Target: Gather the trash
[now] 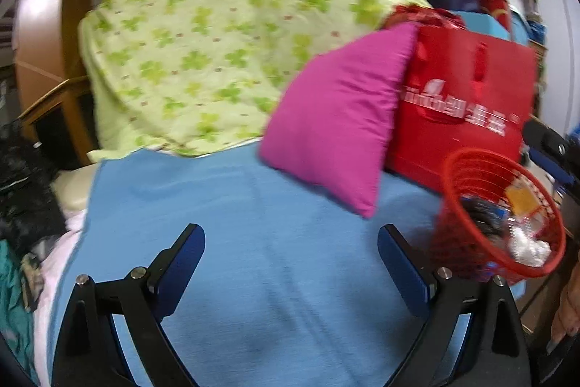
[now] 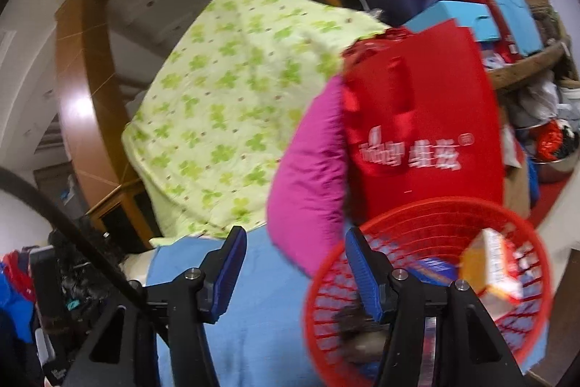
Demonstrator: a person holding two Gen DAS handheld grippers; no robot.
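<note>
A blue blanket (image 1: 253, 223) covers the surface. The red mesh basket (image 1: 500, 213) of trash stands at its right edge, just right of the wide-open, empty left gripper (image 1: 290, 242). The right gripper (image 2: 295, 260), open and empty, has its right finger over the basket's rim. A magenta cushion (image 1: 337, 118) leans behind.

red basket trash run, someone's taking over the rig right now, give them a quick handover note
Left tongs: open, nothing between them, over the blue blanket.
Right tongs: open, empty, at the near rim of the red basket.
The red basket stands on the blue blanket in front of the red bag, beside the pink cushion.
Done: the basket already holds a carton, crumpled plastic and other wrappers.
Left: no loose trash shows on the blanket in either view; look elsewhere for more.
</note>
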